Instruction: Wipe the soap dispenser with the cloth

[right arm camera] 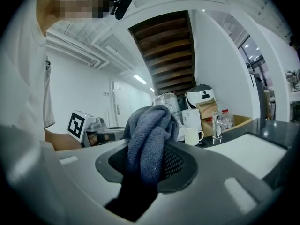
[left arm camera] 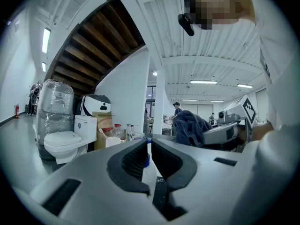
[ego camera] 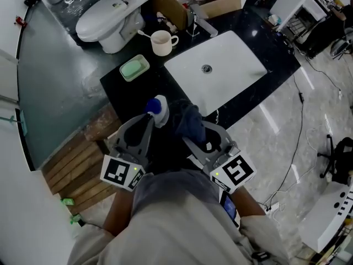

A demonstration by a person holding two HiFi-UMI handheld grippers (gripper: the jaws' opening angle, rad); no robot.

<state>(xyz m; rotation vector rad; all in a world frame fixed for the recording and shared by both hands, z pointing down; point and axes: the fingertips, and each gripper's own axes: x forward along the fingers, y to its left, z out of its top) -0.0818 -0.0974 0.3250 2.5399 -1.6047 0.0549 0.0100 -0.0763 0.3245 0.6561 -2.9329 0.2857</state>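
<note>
My left gripper (ego camera: 151, 118) is shut on the soap dispenser (ego camera: 158, 108), a white bottle with a blue and white pump top, and holds it over the front of the black counter (ego camera: 118, 87). In the left gripper view the white bottle (left arm camera: 149, 172) shows in the narrow slit between the jaws of the left gripper (left arm camera: 150, 143). My right gripper (ego camera: 194, 132) is shut on a bunched dark blue cloth (ego camera: 187, 120) just right of the dispenser. The cloth (right arm camera: 147, 135) bulges out of the right gripper (right arm camera: 151, 149) and hides its fingertips. Whether cloth and dispenser touch is unclear.
A white sink basin (ego camera: 215, 70) with a faucet (ego camera: 196, 19) lies ahead in the counter. A cream mug (ego camera: 162, 42) and a green soap dish (ego camera: 134, 68) stand at the back left. Beyond are a toilet (ego camera: 105, 19) and a cardboard box (ego camera: 193, 0). Wooden slats (ego camera: 77, 164) lie at the left.
</note>
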